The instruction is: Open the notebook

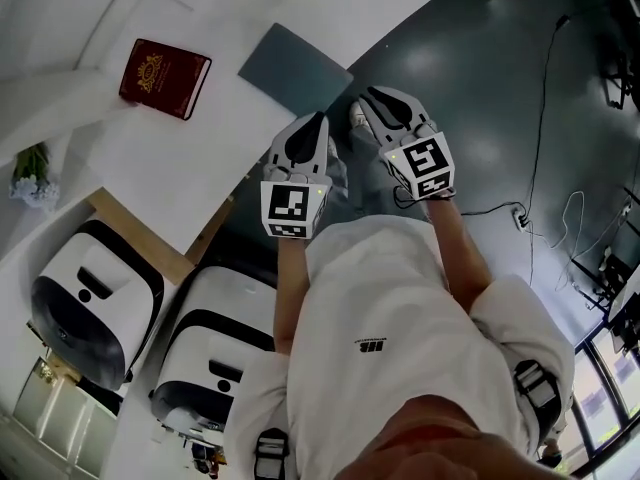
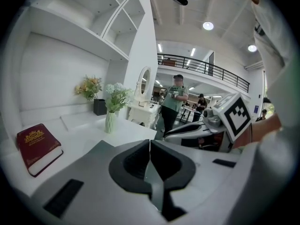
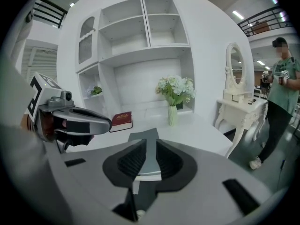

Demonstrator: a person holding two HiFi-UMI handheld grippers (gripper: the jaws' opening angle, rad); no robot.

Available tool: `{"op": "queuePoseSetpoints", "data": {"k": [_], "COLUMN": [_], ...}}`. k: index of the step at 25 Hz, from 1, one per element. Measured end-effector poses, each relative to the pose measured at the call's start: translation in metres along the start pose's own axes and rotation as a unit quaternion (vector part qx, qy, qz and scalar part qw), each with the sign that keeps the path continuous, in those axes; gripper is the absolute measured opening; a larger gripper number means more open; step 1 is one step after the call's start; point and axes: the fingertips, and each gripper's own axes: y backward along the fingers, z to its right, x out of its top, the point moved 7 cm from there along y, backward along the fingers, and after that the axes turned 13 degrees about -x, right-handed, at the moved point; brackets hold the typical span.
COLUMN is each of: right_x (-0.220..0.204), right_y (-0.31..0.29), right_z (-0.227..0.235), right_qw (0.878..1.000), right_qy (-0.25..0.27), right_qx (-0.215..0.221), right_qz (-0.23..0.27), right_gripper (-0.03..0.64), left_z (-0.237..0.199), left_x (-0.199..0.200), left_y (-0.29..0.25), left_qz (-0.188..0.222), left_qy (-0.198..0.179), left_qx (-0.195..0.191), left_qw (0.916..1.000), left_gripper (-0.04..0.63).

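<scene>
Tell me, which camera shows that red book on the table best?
The left gripper view: the red book looks largest there, gold emblem and page edges clear. The head view shows mainly its cover from above; the right gripper view shows the book small and distant.

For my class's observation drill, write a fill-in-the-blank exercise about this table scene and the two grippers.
1. The grey notebook lies ___ on the white table.
2. The book with the gold emblem has a ___ cover.
3. The jaws of the left gripper are pressed ___.
4. The jaws of the right gripper stand apart and grip ___.
Missing words: closed; red; together; nothing.
</scene>
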Motion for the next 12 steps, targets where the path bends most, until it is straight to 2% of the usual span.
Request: {"op": "queuePoseSetpoints", "data": {"k": [12], "right_x": [-0.029], "right_y": [-0.035], "right_z": [0.015], "right_qw": [0.999], "right_qy": [-0.017], "right_qx": [0.016], "right_qz": [-0.034], "right_gripper": [0.055], "left_z": [-0.014], "left_x": [-0.029], "left_y": [-0.032], "left_qz": [-0.022], "left_qy": [0.038], "left_qx": [0.009], "left_qw": [0.999], "left_gripper": [0.0]}}
